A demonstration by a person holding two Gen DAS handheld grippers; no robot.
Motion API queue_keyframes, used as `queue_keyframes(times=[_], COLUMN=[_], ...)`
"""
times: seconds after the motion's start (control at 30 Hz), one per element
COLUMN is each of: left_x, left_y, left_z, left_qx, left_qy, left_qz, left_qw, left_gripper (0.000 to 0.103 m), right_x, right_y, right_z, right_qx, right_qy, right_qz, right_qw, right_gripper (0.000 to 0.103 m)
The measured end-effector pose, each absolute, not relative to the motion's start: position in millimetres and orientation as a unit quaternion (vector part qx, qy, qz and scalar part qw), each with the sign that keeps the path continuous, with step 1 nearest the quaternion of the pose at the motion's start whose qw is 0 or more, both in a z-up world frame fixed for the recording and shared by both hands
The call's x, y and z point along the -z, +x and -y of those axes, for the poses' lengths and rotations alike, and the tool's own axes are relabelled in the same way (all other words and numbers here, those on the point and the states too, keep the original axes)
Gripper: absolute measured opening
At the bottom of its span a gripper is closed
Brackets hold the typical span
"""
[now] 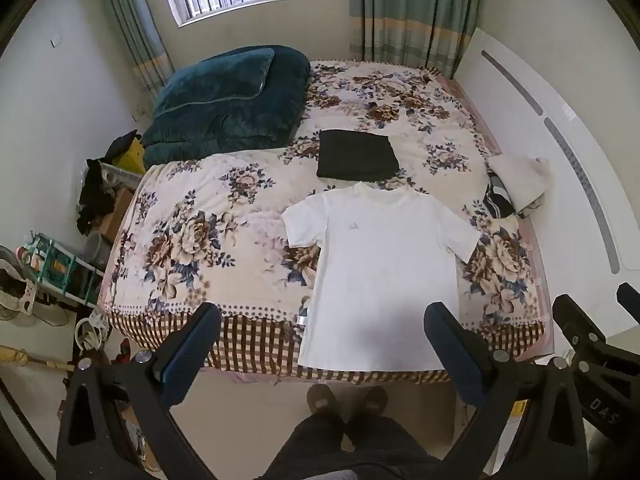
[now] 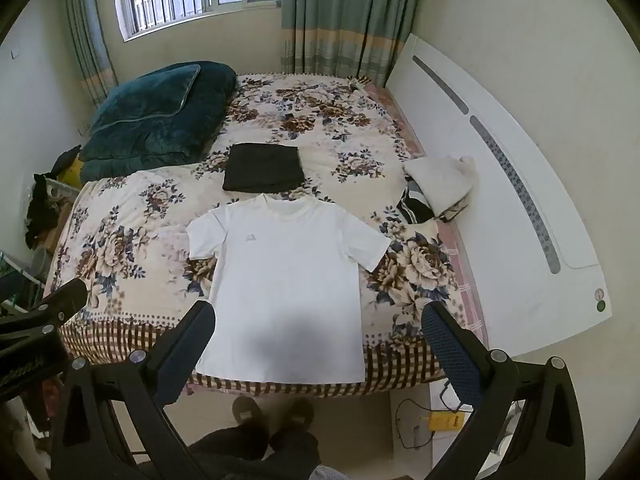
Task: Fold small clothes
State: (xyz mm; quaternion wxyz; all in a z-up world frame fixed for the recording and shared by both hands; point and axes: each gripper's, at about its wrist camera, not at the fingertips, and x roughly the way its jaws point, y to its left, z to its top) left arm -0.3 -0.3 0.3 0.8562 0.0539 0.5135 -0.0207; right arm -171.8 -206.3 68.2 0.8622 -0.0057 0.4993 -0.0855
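Note:
A white T-shirt lies flat, front up, on the floral bedspread, its hem at the bed's near edge. It also shows in the right wrist view. A folded black garment lies just beyond its collar, also seen in the right wrist view. My left gripper is open and empty, held above the shirt's hem. My right gripper is open and empty, also above the hem.
A teal quilt is piled at the far left of the bed. A heap of unfolded clothes lies at the right edge by the white headboard. Cluttered racks stand on the floor at left. The person's slippered feet stand at the bed's foot.

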Motion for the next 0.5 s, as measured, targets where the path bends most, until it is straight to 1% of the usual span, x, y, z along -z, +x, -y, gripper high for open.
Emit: queue_keyframes(times=[0.43, 0.5], left_x=[0.0, -6.5], left_y=[1.4, -1.2], left_z=[-1.1, -3.8], left_qx=[0.023, 0.023], left_qy=[0.050, 0.049], left_qz=[-0.512, -0.512], left_qw=[0.857, 0.857], left_gripper=[0.103, 0.103], right_x=[-73.0, -73.5], right_y=[-174.0, -174.3], right_z=[206.5, 206.7], right_qx=[0.086, 0.086], right_qy=[-0.006, -0.006], right_qz=[-0.495, -0.496], right_qw=[0.865, 0.864], right_gripper=[0.103, 0.103])
